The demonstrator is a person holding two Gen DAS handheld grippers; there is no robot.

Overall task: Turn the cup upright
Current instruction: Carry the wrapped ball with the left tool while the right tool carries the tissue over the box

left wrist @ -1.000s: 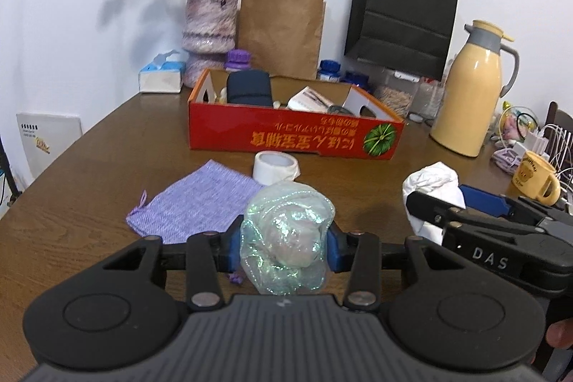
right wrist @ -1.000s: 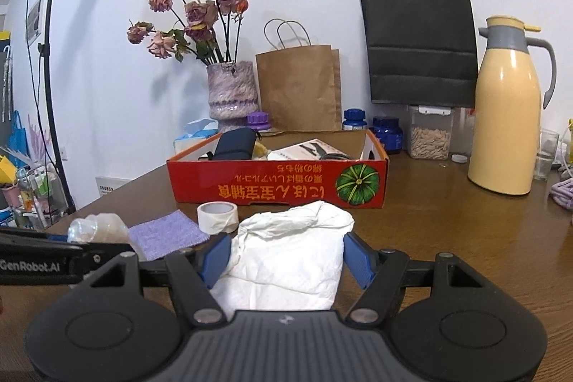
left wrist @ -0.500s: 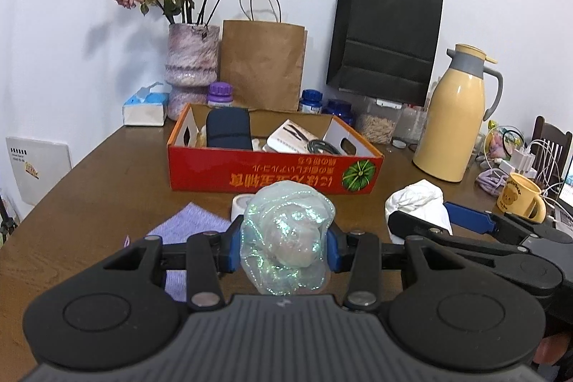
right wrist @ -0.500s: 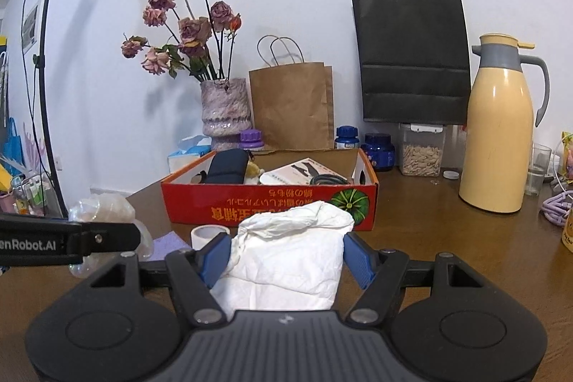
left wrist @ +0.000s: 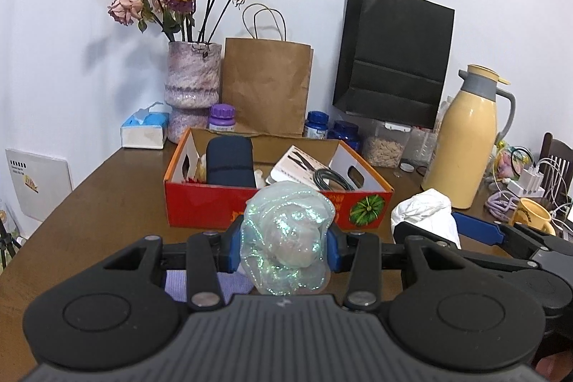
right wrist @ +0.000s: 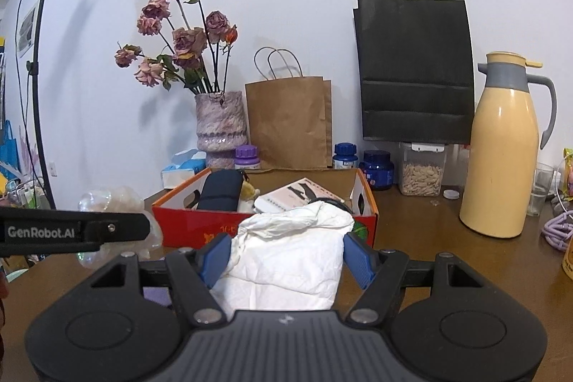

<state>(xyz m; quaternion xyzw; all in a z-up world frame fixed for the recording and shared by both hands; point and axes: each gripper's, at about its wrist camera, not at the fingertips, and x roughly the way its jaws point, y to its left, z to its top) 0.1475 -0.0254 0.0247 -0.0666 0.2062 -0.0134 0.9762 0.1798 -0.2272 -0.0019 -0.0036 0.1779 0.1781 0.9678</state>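
Observation:
My left gripper (left wrist: 283, 244) is shut on a crumpled, clear iridescent plastic cup (left wrist: 286, 231) and holds it above the brown table (left wrist: 107, 203). Which way the cup's mouth faces I cannot tell. The cup (right wrist: 107, 201) shows again at the left of the right wrist view, behind a black left finger. My right gripper (right wrist: 286, 258) is shut on a crumpled white paper-like thing (right wrist: 286, 260), also held off the table. That white thing (left wrist: 422, 208) sits between the right fingers at the right of the left wrist view. The two grippers stand side by side, apart.
A red cardboard box (left wrist: 200, 206) of odds and ends lies just ahead. Behind it stand a flower vase (left wrist: 191, 88), a brown bag (left wrist: 266, 85), a black bag (left wrist: 394, 59), jars and a yellow jug (left wrist: 465, 138). A yellow mug (left wrist: 530, 217) and cables are at the right, a purple cloth (left wrist: 229, 283) below.
Both grippers have risen with their loads still held. The box, the cloth and the tape roll have slid lower in view, and the tape roll is now hidden.

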